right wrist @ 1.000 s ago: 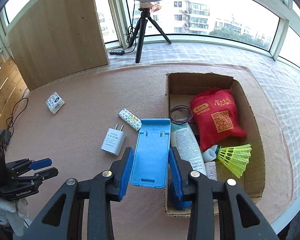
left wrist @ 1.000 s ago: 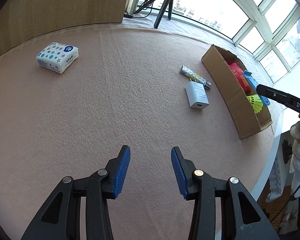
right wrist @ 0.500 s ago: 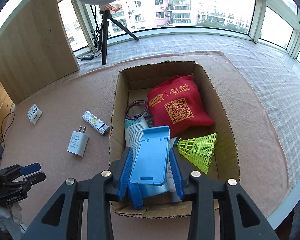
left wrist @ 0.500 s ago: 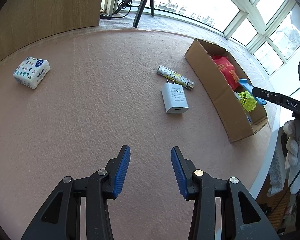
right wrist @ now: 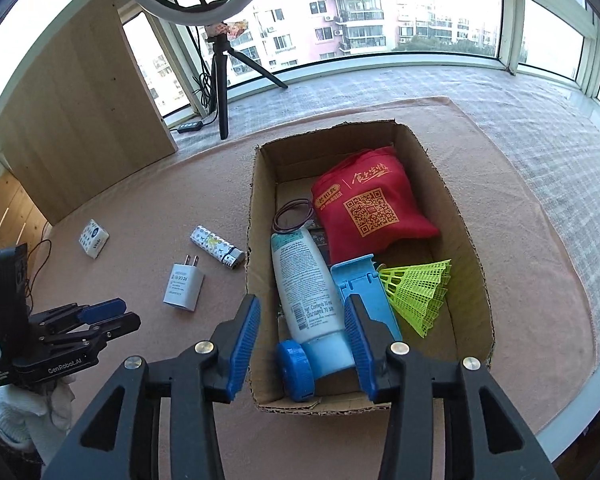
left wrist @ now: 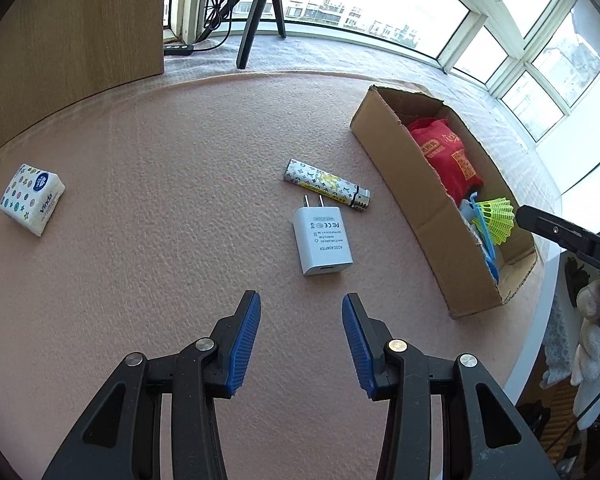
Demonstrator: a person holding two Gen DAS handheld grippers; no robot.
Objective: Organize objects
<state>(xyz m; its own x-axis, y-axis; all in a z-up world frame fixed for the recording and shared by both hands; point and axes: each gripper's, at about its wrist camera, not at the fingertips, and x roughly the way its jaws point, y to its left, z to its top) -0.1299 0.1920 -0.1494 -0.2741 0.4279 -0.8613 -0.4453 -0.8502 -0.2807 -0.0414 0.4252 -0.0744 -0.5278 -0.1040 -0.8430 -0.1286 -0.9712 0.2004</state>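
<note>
the left gripper (left wrist: 301,322) hangs spread and empty over the pink textured mat (left wrist: 140,280), its blue pads aimed at the white rectangular plastic power adapter (left wrist: 322,240), which lies flat near the mat's middle, prongs pointing away, just beside the patterned cylindrical lighter (left wrist: 326,191). the adapter looks light, rigid and smooth-sided, so it is probably best pinched across its two long flat flanks, away from the prongs; its slick shell could slip under a shallow grip. the small printed soft tissue pack (left wrist: 32,199) sits well apart toward the mat's left edge and would squash easily. the right gripper (right wrist: 302,330) is also spread and empty, over the near end of the open brown cardboard box (right wrist: 466,240), where the blue plastic phone stand (right wrist: 366,290) rests inside.
</note>
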